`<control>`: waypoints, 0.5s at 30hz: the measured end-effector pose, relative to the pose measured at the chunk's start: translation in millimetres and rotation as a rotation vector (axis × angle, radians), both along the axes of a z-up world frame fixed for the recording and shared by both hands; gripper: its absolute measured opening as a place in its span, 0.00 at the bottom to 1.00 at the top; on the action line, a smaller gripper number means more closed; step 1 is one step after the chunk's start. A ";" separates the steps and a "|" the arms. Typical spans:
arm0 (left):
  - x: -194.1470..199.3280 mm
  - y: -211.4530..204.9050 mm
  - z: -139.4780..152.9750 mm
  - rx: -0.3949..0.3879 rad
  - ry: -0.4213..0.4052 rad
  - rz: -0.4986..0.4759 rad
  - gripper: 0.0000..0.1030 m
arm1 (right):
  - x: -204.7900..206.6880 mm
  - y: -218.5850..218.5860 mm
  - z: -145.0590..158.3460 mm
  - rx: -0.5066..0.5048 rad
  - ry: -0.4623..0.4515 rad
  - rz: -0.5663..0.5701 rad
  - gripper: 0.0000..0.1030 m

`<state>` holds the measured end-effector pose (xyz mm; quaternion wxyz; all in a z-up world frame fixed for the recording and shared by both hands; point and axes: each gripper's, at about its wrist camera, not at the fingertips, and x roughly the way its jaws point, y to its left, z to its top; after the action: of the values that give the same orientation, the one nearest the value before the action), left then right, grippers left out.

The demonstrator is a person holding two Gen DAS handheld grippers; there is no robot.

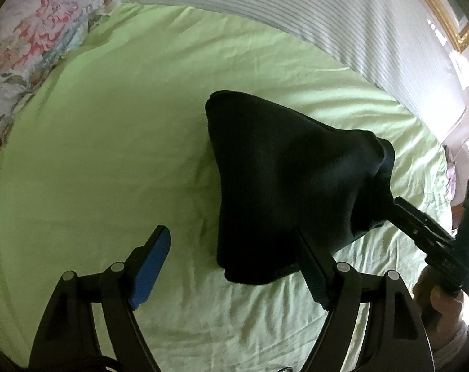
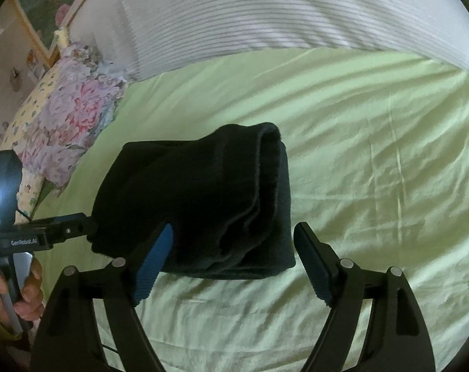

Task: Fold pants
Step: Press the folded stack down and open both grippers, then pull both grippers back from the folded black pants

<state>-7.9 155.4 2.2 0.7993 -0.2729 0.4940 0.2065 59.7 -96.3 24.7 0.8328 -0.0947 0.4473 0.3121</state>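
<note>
Left claw (image 1: pixel 231 263): one, released. Right claw (image 2: pixel 234 257): one, released. Black pants (image 2: pixel 203 204): one, folded, on green bed sheet (image 2: pixel 373 155). Floral pillow (image 2: pixel 70 117): one.

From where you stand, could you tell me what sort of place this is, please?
Most likely a bedroom: the dark pants lie folded on a green sheet that covers a bed, with a floral pillow at one end and a framed picture on the wall.

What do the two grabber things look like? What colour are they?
The left gripper and right gripper are black, each with two flat fingers on forked arms, silver pins at the joints and a ribbed blue pad inside one finger. White lettering on the left one reads GenRobot.AI. The left hand holding it is bare.
</note>
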 end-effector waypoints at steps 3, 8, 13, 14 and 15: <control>-2.0 -5.1 2.1 0.024 0.003 0.000 0.78 | -7.8 0.8 2.8 -0.001 -0.026 0.026 0.81; -13.3 -15.6 6.2 0.054 -0.007 0.014 0.78 | -22.6 2.8 6.8 -0.012 -0.080 0.060 0.83; -20.4 -27.9 10.1 0.084 -0.013 0.002 0.78 | -33.3 3.2 7.4 -0.021 -0.118 0.078 0.84; -22.5 -30.1 11.1 0.090 -0.016 -0.003 0.78 | -35.1 3.0 7.2 -0.023 -0.126 0.080 0.84; -22.5 -31.5 11.6 0.092 -0.018 -0.007 0.78 | -36.8 2.5 6.8 -0.026 -0.134 0.081 0.84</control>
<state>-30.4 123.9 13.8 0.8160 -0.2359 0.4778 0.2239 22.9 -93.8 31.6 0.8462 -0.1440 0.3903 0.3328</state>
